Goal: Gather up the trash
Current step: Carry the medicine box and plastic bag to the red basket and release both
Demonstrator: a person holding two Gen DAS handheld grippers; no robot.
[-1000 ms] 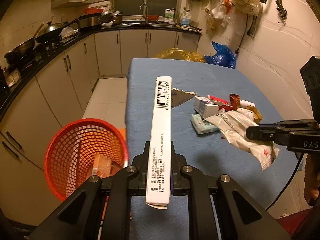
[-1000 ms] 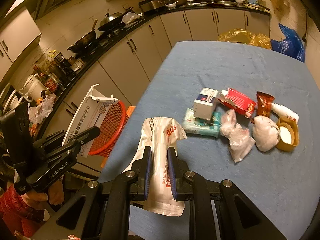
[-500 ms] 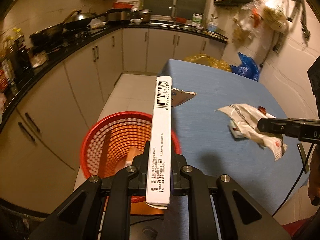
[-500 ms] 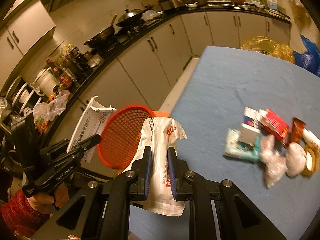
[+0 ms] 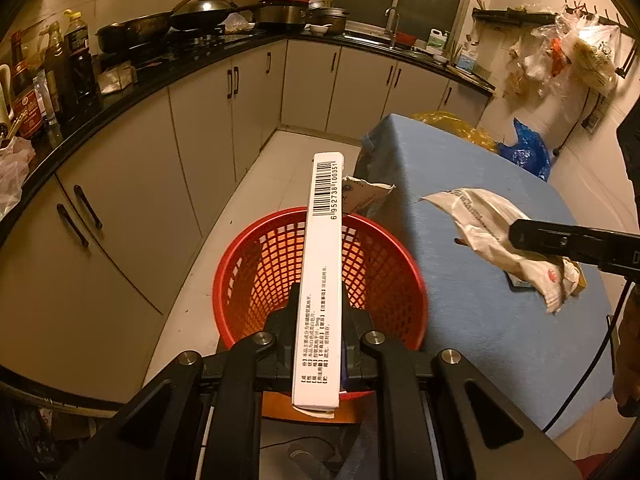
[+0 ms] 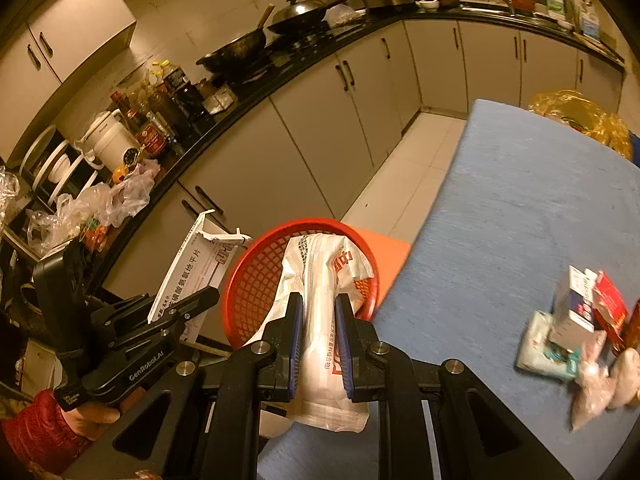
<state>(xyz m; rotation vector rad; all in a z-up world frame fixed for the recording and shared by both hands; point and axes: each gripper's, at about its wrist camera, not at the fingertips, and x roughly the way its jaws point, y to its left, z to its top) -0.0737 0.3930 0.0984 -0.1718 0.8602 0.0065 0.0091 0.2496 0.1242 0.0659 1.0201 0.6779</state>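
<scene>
My left gripper [image 5: 320,312] is shut on a long flat white box [image 5: 322,272] with a barcode, held edge-up over the red mesh basket [image 5: 256,280] on the floor beside the table. My right gripper [image 6: 318,312] is shut on a crumpled white plastic bag [image 6: 320,276] with red print, hanging just before the basket [image 6: 260,276] at the table's left edge. In the left wrist view the bag [image 5: 484,224] hangs from the right gripper [image 5: 520,234] over the blue table [image 5: 460,184]. The right wrist view shows the left gripper [image 6: 208,298] with the box [image 6: 192,276] left of the basket.
More trash lies on the blue table [image 6: 520,208] at the right: a small box [image 6: 572,312], a red packet [image 6: 612,304], a tissue pack [image 6: 548,346] and clear bags [image 6: 596,392]. Cabinets [image 5: 160,168] and a cluttered black counter [image 6: 248,80] run along the left. A yellow bag [image 5: 460,128] sits beyond the table.
Both grippers have swung left from over the table toward the basket, each keeping its hold. The basket now sits straight under the white box.
</scene>
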